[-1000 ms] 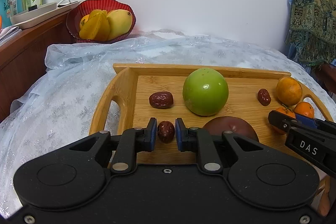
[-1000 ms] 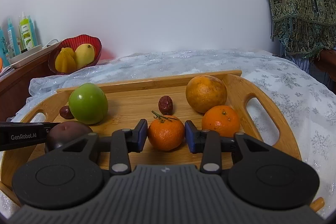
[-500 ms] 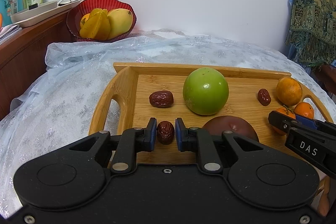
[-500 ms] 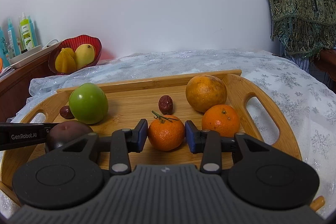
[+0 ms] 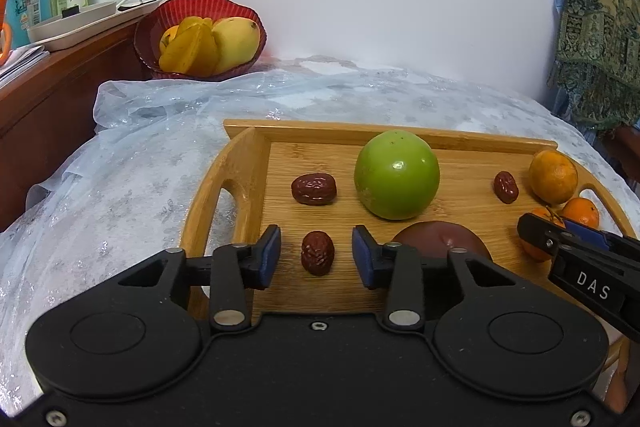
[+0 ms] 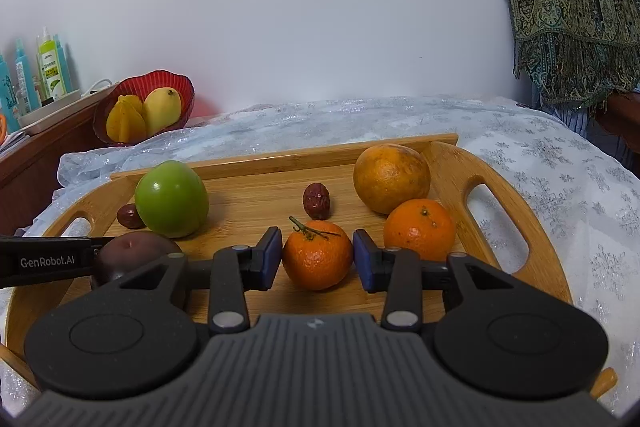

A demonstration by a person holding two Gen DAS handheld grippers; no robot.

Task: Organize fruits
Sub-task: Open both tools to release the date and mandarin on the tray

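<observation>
Fruit mostly gathered on wooden tray [image 5: 244,163]. Left gripper [image 5: 316,257] jaws just spread, date [image 5: 317,253] lying loose between, near-left. Right gripper [image 6: 316,259] jaws flanked tangerine [image 6: 318,254], contact unclear. Sorting seemingly unfinished.

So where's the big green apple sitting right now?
The green apple sits on the wooden tray, left of centre in the right wrist view, with a red date beside it and a dark purple fruit in front.
</observation>
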